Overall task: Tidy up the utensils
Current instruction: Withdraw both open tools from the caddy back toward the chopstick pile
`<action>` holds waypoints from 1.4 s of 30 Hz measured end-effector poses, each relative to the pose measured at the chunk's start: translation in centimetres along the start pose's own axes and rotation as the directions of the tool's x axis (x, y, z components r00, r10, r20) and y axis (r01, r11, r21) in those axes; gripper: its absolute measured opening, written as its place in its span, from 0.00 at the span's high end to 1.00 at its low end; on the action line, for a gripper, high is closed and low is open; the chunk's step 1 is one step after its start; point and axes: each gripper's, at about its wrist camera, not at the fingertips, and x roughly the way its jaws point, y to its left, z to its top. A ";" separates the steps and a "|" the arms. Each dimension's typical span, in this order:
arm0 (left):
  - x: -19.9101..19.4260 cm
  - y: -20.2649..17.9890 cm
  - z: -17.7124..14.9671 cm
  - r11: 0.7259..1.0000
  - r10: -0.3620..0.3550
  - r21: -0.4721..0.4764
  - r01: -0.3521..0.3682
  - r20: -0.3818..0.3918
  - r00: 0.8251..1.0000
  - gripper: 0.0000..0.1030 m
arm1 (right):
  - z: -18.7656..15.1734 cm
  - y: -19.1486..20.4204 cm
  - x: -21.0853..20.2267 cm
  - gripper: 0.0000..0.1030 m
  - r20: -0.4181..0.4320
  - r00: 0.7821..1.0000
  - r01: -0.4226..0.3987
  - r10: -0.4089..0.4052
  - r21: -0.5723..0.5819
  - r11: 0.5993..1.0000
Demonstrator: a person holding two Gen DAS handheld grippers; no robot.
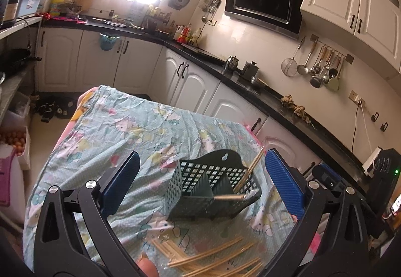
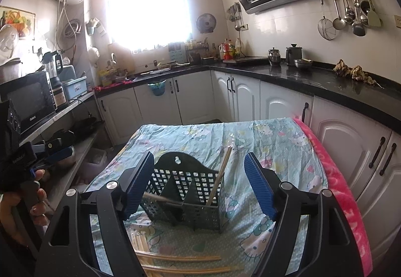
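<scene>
Both tongs [image 1: 200,186] [image 2: 199,188] gape empty over the cartoon-print tablecloth [image 1: 140,126] among white kitchen cabinets [image 2: 155,101].

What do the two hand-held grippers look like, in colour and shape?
Both look alike. The left hand-held gripper and the right hand-held gripper have black angular frames with triangular cut-outs and round silver bolt heads. Their fingers carry flat blue pads with fine ribbing. No cables or sleeves are visible.

dark green lattice basket [image 2: 186,191], pale wooden chopsticks [image 1: 213,255], cartoon-cat-print teal cloth [image 2: 275,151].
</scene>
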 end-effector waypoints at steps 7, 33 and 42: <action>-0.3 0.6 -2.2 1.000 0.012 0.009 -0.012 -0.030 0.999 0.10 | -1.4 0.5 -0.1 0.30 -0.025 1.000 -0.010 0.010 -0.006 1.000; 0.6 2.1 -10.0 0.999 0.046 0.027 -0.041 -0.202 0.978 0.10 | -8.4 1.0 0.6 0.30 -0.179 0.984 0.012 -0.018 -0.035 0.999; 1.1 2.8 -12.1 0.998 0.064 0.036 -0.057 -0.258 0.964 0.10 | -10.1 0.9 0.7 0.30 -0.221 0.975 0.022 -0.029 -0.036 0.999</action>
